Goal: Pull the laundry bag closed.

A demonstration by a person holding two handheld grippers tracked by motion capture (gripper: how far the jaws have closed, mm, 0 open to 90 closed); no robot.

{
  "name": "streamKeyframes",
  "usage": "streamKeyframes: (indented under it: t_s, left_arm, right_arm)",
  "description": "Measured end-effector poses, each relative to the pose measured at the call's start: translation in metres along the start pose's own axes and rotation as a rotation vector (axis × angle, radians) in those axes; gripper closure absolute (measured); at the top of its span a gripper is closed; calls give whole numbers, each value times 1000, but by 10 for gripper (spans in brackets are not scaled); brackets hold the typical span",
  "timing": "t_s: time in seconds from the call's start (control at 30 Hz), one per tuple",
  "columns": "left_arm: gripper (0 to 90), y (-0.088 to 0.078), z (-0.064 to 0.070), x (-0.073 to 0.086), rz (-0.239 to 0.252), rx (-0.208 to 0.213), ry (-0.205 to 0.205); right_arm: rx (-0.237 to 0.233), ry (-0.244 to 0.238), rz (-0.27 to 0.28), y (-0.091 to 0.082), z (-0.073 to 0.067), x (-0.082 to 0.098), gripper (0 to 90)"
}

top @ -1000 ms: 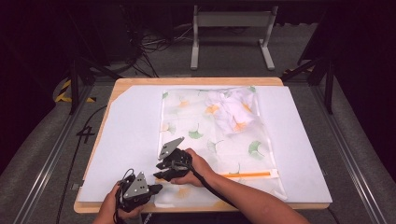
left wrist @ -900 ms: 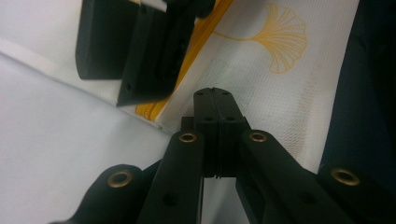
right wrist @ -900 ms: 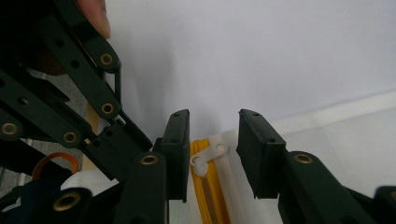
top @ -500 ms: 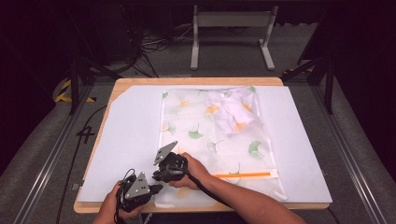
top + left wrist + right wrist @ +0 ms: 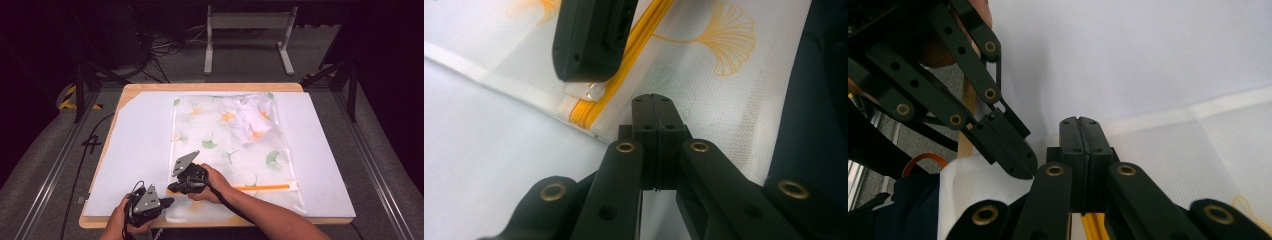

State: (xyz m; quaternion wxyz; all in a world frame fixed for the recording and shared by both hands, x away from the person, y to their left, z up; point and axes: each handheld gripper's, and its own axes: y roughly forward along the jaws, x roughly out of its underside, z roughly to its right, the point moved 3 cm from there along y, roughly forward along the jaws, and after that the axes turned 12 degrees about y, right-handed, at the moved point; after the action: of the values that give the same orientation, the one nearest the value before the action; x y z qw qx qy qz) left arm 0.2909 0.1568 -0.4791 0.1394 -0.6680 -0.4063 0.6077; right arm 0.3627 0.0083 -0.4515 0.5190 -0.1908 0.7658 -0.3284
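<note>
Covering most of the wooden table (image 5: 210, 87), a white sheet (image 5: 135, 150) lies flat, and on its middle lies a bag (image 5: 210, 130) of thin white mesh printed with green and orange leaves. The bag reaches from the far edge of the sheet down to the near edge. Inside its far right corner sits a crumpled white cloth (image 5: 248, 116). Across the near part of the bag runs an orange zipper (image 5: 262, 187), from the right edge toward the left.

The right hand (image 5: 214, 182) comes in from the bottom and holds the right gripper (image 5: 174, 189) over the near left part of the bag, pointing left. In the right gripper view its two black jaws are pressed together; the orange zipper passes just under them at the bottom of that view, but I cannot tell if they pinch it. In the left gripper view this gripper stands over the zipper, and a small white slider (image 5: 585, 90) shows just below its tip, at the left end of the zipper.

The left hand (image 5: 117, 222) holds the left gripper (image 5: 169, 202) at the near left corner of the bag, pointing right. Its jaws are also pressed together with no gap, their tips over the mesh just beside the zipper end; whether some mesh is caught between them I cannot tell.
</note>
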Motion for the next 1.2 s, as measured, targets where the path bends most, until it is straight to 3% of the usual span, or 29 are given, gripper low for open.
streamKeyframes:
  t_s: [0.23, 0.37, 0.4, 0.53, 0.63, 0.73, 0.87, 0.97, 1.2]
  left_arm:
    - [900, 0, 0, 0, 0, -1, -2]
    - [900, 0, -1, 0, 3, 8, -10]
    - [900, 0, -1, 0, 4, 8, -10]
    - [900, 0, 0, 0, 4, 6, -9]
    - [900, 0, -1, 1, 6, 5, -6]
    - [900, 0, 0, 1, 5, 3, -2]
    - [900, 0, -1, 1, 7, 6, -6]
    - [900, 0, -1, 1, 6, 6, -4]
    - [900, 0, -1, 1, 9, 7, -7]
  right_arm:
    - [23, 0, -10, -2, 5, 8, 900]
    - [29, 23, 18, -5, 8, 5, 841]
    - [28, 40, 32, -4, 7, 0, 782]
    - [32, 67, 37, 1, 9, -6, 711]
    - [3, 128, -12, 12, 13, -5, 658]
    - [-27, 154, -14, 17, 14, -6, 682]
    - [-20, 134, -28, 20, 11, -7, 732]
    - [-28, 116, -18, 19, 7, -8, 880]
    - [-33, 91, -17, 14, 6, -6, 899]
